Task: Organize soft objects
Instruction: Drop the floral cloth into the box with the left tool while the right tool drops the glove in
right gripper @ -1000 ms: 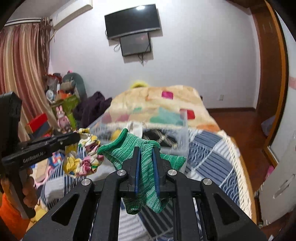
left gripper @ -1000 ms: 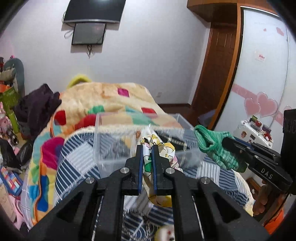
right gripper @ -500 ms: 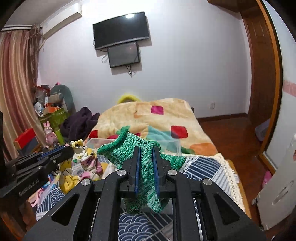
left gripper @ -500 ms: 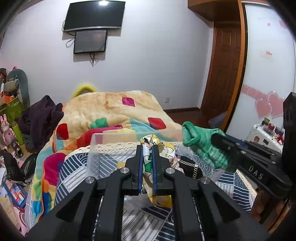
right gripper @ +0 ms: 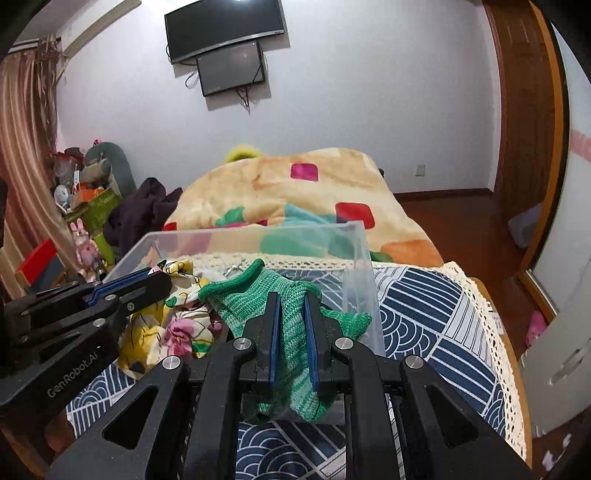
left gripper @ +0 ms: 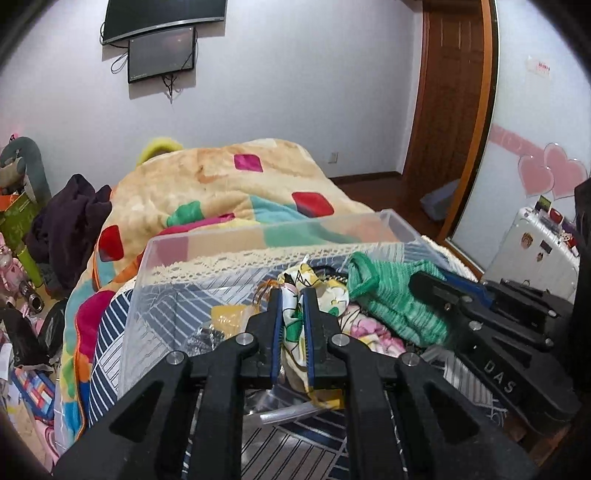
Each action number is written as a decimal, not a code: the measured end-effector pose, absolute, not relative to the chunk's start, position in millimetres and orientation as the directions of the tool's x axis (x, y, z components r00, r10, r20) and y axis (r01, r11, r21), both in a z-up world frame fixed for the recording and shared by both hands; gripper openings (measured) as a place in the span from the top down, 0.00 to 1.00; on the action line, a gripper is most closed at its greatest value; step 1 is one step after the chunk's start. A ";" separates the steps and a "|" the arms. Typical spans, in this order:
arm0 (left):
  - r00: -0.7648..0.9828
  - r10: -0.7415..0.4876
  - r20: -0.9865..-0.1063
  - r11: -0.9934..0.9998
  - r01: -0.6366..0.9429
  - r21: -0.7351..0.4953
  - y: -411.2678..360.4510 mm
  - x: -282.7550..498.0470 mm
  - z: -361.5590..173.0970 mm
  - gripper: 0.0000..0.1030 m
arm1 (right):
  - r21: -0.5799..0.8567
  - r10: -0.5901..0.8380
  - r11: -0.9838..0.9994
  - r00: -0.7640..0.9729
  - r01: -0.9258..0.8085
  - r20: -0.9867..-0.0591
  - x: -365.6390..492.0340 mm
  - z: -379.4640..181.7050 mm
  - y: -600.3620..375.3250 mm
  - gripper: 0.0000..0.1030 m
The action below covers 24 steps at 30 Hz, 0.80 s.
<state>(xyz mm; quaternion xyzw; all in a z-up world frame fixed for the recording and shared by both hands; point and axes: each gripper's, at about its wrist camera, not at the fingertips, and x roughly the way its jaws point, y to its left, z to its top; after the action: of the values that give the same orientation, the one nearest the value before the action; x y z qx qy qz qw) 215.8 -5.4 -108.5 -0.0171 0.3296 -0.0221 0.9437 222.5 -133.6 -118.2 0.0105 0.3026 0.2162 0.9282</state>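
At the left, my left gripper (left gripper: 292,325) pinches a flowered yellow-and-white cloth (left gripper: 295,317) between its blue-lined fingers (left gripper: 276,332), which are pressed in on the fabric; the cloth hangs over the open top of a clear plastic bin (left gripper: 258,236), its loose end trailing below my fingertips. Seen from my other hand, the same cloth (right gripper: 177,317) bunches up against the bin's left side, beside the black body of my left gripper (right gripper: 147,284).

To the right, my right gripper (right gripper: 293,332) is closed on a green knit sock (right gripper: 258,295), the fingers (right gripper: 275,343) squeezing its middle so the cuff stands up to the left and the toe droops below. The sock sits just inside the bin's near right corner, touching the flowered cloth. From the left camera, the sock (left gripper: 388,295) and my right gripper (left gripper: 428,284) lie just to the right of the cloth.

The bin (right gripper: 354,258) rests on a blue-and-white patterned bedspread (right gripper: 424,306) with a lace edge. Behind it lies a beige blanket with coloured squares (right gripper: 295,184), and a wall-mounted television (right gripper: 225,29) hangs above.
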 end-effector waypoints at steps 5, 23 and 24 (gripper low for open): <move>0.772 -0.063 -0.633 0.997 0.027 -0.066 -0.2 212.6 -109.7 0.79 | 0.129 0.395 0.909 0.723 -0.396 -0.566 220.5 -116.9 -135.6 0.88; 0.849 -0.053 -0.525 0.994 -0.006 -0.110 19.4 148.7 -74.6 0.38 | 0.087 0.399 0.909 0.790 -0.408 -0.465 184.1 -79.3 -150.0 0.32; 0.856 -0.048 -0.515 0.994 -0.009 -0.107 20.0 142.4 -72.4 0.36 | 0.080 0.402 0.907 0.794 -0.413 -0.455 180.0 -77.3 -149.8 0.32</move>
<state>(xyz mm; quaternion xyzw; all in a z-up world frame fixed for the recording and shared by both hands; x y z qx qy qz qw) 142.4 20.0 -72.4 -0.0528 0.2684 -0.0102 0.9618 180.0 -149.8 -77.3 -0.0117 0.2377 0.2152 0.9471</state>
